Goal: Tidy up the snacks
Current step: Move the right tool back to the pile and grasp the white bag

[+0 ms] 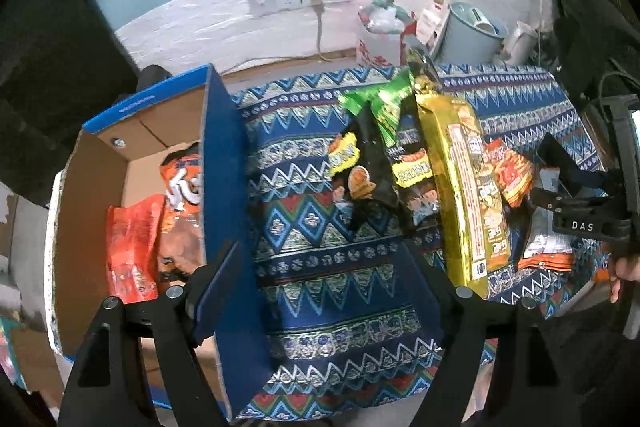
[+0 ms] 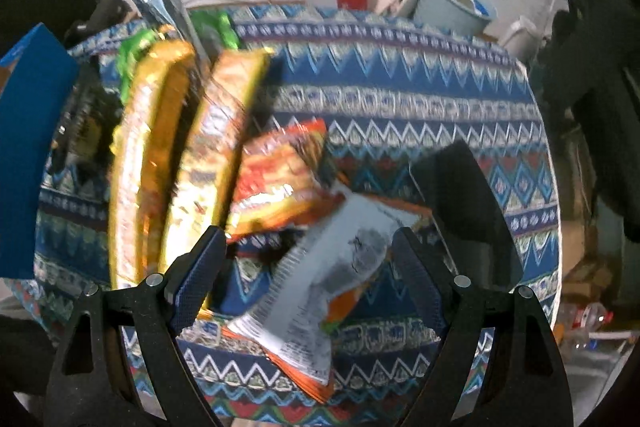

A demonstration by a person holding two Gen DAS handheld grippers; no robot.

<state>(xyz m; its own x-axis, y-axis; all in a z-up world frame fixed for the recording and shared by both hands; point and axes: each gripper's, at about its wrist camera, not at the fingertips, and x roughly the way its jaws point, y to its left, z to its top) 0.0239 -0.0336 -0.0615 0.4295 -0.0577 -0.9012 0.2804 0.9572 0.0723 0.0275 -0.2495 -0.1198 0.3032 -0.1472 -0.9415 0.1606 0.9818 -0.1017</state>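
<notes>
Silver-and-orange snack packet [image 2: 320, 291] | flat on patterned cloth [image 2: 400, 99] | blurred

A blue cardboard box [image 1: 224, 163] stands open at the cloth's left edge, with two orange-red snack bags [image 1: 176, 211] lying inside against its near wall. To its right, a heap of packets lies on the patterned cloth: a long gold pack [image 1: 464, 187], black bags [image 1: 368, 179] with yellow labels, a green bag [image 1: 384, 103] and a small red-orange packet [image 1: 514, 175]. Nearest the right edge, a silver-backed packet [image 2: 320, 279] with orange trim lies tilted, face down.
</notes>
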